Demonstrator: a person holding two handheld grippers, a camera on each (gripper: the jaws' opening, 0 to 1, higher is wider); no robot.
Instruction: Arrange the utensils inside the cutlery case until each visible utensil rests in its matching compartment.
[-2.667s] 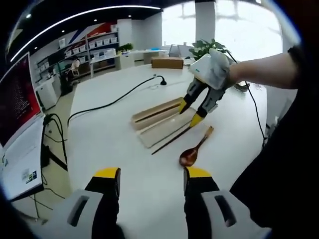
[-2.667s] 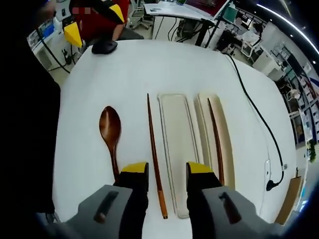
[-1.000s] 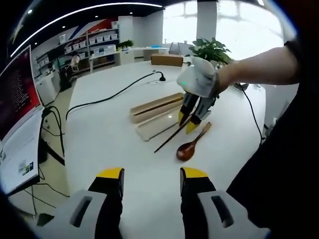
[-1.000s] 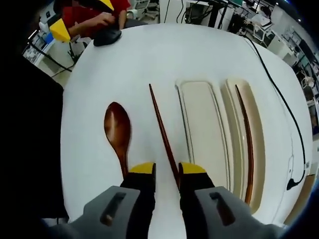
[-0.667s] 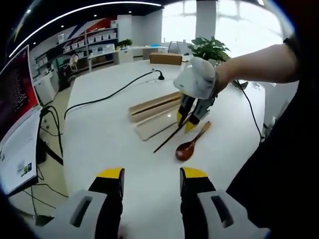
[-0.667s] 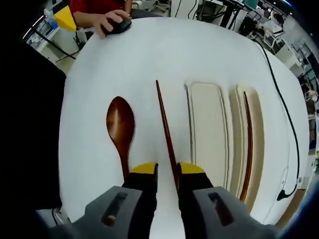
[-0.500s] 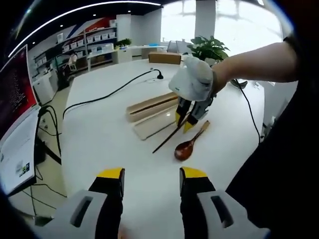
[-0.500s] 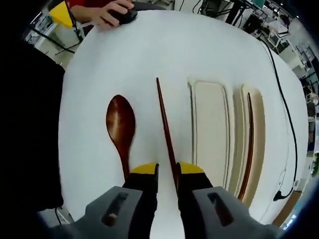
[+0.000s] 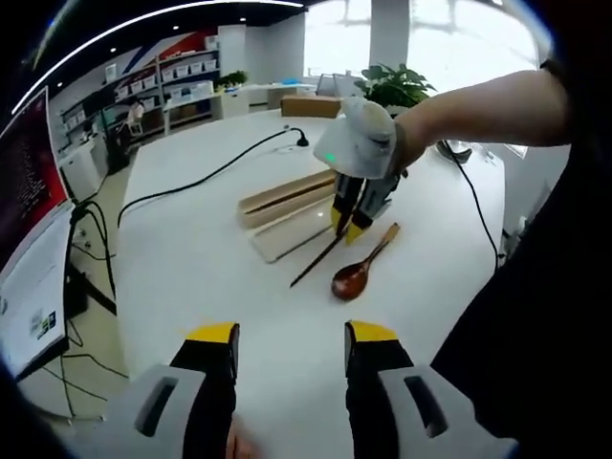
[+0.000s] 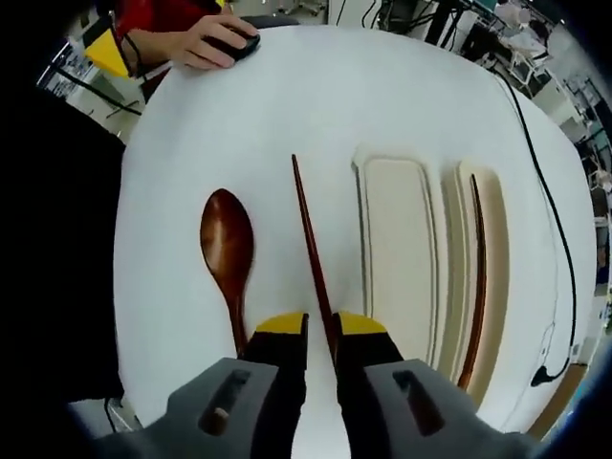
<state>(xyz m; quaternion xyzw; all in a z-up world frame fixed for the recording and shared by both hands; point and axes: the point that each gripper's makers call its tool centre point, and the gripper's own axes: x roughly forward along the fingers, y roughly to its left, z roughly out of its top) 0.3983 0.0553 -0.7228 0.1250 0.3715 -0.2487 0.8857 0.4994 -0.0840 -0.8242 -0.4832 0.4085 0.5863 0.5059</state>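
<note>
In the right gripper view my right gripper point(image 10: 321, 330) is shut on the near end of a dark wooden chopstick point(image 10: 308, 229), which points away over the white table. A brown wooden spoon point(image 10: 228, 245) lies just left of it. To the right lies the pale cutlery case point(image 10: 397, 249), its wide compartment bare and a second chopstick point(image 10: 475, 277) in the narrow one. In the left gripper view my left gripper point(image 9: 293, 337) is open over bare table, well short of the right gripper point(image 9: 344, 226), chopstick point(image 9: 314, 262), spoon point(image 9: 358, 273) and case point(image 9: 283, 197).
A person's hand rests on a black mouse point(image 10: 232, 40) at the table's far end. A black cable point(image 9: 210, 178) runs across the table beyond the case. A potted plant point(image 9: 392, 86) stands at the back and a monitor point(image 9: 29, 191) off the table's left side.
The right gripper came down from above the case and shut on the loose chopstick beside the spoon. The left gripper stayed open and barely moved.
</note>
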